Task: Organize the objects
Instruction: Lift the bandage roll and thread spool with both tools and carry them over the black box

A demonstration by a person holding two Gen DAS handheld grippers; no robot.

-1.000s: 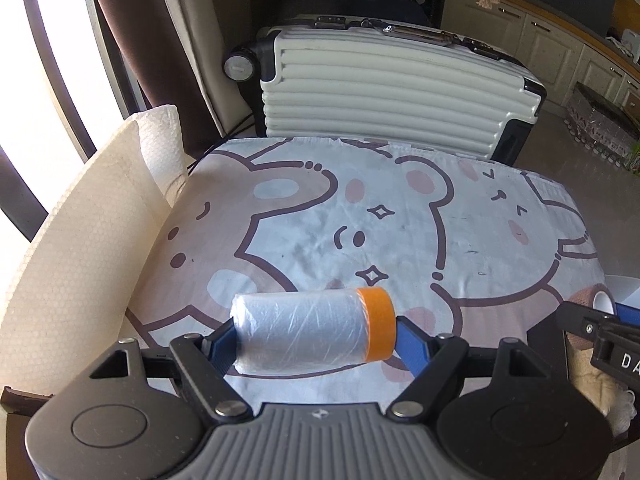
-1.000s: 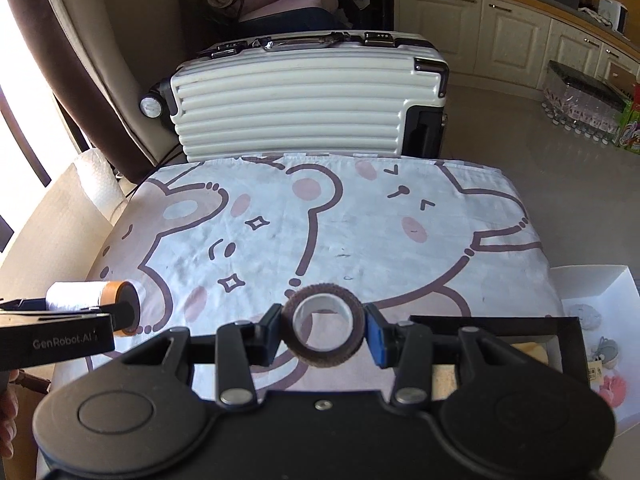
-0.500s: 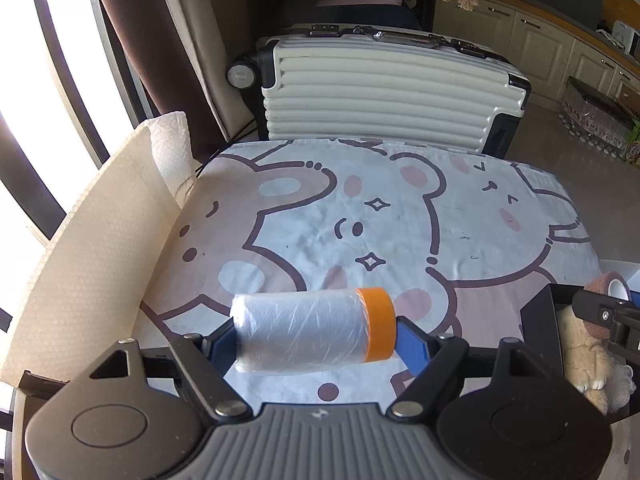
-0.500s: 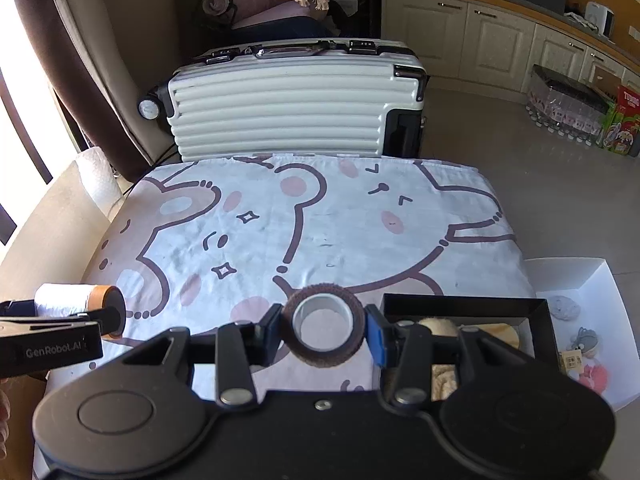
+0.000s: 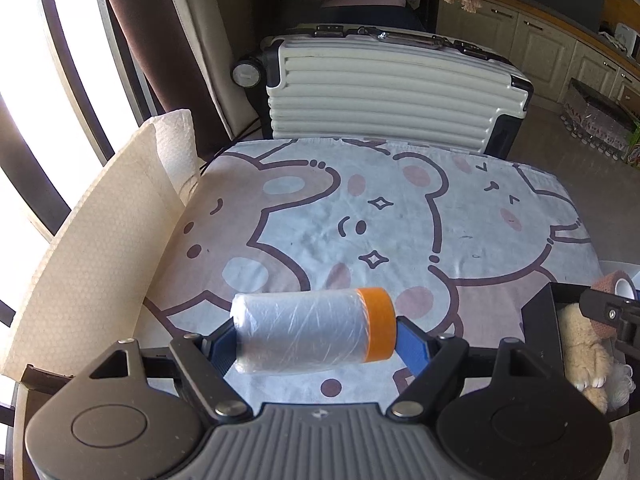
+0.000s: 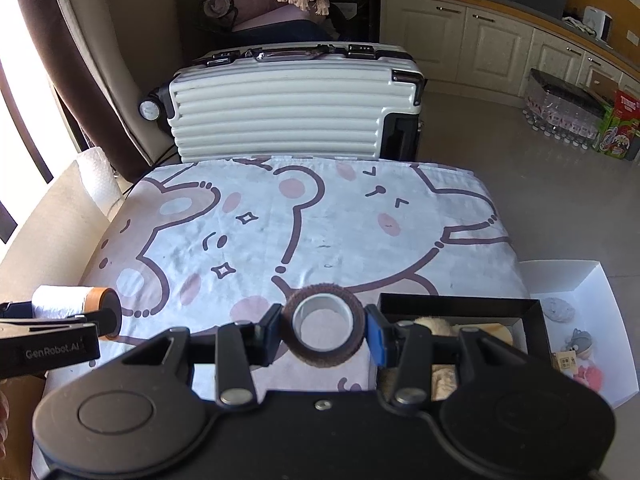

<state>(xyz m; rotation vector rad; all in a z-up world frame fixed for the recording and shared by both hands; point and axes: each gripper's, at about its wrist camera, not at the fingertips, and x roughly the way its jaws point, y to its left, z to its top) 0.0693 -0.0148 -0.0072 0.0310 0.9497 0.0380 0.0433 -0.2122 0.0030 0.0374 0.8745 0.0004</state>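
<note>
The roll of plastic masking film [image 5: 314,332] with the orange tape edge sits lower centre of the left view, pinched end to end in the left gripper [image 5: 316,338], while the right gripper [image 6: 323,326] is clamped on a brown bandage tape roll [image 6: 323,325] held above the bear-print cloth [image 6: 320,232]. The black box [image 6: 460,305] at lower right looks like the drop spot to me. I'd bring each roll low over it before letting go, or they'll roll off.

Blown-out daylight from the left window [image 5: 24,92], sharp focus, fisheye-bent edges.
</note>
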